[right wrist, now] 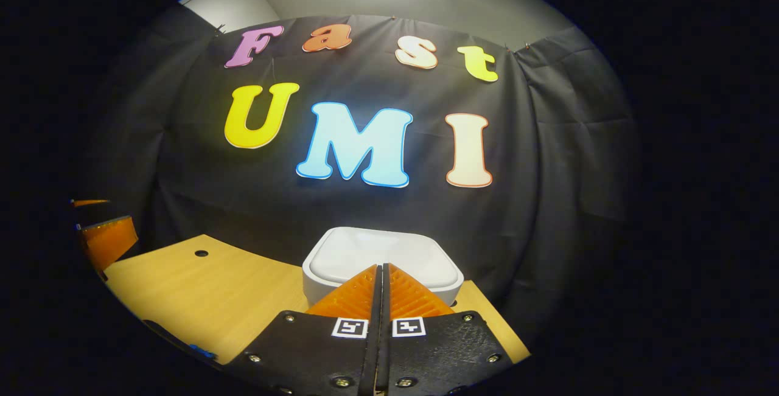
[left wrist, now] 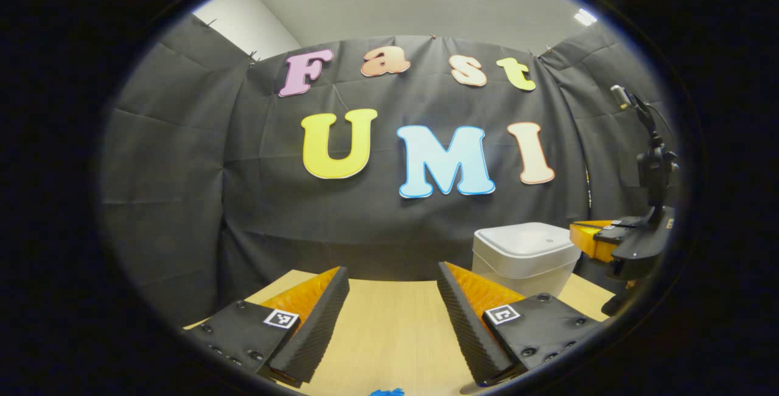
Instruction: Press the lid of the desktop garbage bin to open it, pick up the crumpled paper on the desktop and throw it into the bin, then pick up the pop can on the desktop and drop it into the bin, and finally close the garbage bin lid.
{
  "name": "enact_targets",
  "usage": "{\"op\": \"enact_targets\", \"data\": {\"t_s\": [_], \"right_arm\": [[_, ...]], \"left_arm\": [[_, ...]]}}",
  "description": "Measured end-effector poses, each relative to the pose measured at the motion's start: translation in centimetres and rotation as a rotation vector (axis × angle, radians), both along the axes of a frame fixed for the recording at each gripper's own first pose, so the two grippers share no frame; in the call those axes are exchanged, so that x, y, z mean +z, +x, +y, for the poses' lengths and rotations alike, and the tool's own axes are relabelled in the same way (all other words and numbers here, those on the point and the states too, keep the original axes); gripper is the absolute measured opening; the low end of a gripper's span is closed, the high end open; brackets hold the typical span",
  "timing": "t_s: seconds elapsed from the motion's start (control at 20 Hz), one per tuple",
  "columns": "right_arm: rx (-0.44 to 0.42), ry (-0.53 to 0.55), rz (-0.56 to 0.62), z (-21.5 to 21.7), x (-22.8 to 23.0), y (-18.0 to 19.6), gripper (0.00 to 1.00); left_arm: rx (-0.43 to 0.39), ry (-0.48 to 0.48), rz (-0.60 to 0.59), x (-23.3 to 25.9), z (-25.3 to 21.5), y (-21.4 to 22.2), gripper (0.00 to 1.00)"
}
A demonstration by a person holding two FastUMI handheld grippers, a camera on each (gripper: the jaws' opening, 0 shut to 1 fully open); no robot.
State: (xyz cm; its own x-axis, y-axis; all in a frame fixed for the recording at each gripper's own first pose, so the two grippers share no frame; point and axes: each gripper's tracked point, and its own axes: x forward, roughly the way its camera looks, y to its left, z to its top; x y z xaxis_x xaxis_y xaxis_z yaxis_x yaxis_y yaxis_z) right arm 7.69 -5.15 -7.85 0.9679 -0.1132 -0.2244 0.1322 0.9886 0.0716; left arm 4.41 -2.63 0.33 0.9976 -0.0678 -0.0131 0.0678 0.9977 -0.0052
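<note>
bin (right wrist: 382,265): on table (right wrist: 201,298), at its back by the wall, lid down | right gripper (right wrist: 382,274): fingers pressed together, nothing held, tips over bin lid | left gripper (left wrist: 392,286): fingers wide apart, nothing held, left of bin

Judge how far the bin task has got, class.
Nothing looks finished: the bin's lid is down. In hand: the right gripper, fingers together and empty, points at the lid, seemingly to press it. The left gripper is open over the table. Paper, can and closing remain.
</note>
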Motion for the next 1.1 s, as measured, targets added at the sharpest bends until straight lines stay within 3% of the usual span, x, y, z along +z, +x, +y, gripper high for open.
{"op": "enact_targets", "data": {"t_s": [0.1, 0.6, 0.95, 1.1], "right_arm": [[0.041, 0.027, -0.002, 0.5, 0.0, 1.1, 0.00], [0.063, -0.045, 0.090, -0.6, -3.2, 4.7, 0.00], [0.063, 0.058, 0.083, -0.6, -4.1, 4.5, 0.01], [0.074, 0.051, 0.093, -0.6, -3.7, 4.8, 0.00]], "left_arm": [[0.001, -0.003, 0.002, -0.1, -0.1, 0.0, 0.98], [0.020, -0.017, 0.026, -1.2, 0.3, 1.4, 0.98], [0.011, -0.014, 0.017, -1.1, -0.4, 1.9, 0.98], [0.011, -0.013, 0.013, -0.8, -0.5, 1.5, 0.98]]}}
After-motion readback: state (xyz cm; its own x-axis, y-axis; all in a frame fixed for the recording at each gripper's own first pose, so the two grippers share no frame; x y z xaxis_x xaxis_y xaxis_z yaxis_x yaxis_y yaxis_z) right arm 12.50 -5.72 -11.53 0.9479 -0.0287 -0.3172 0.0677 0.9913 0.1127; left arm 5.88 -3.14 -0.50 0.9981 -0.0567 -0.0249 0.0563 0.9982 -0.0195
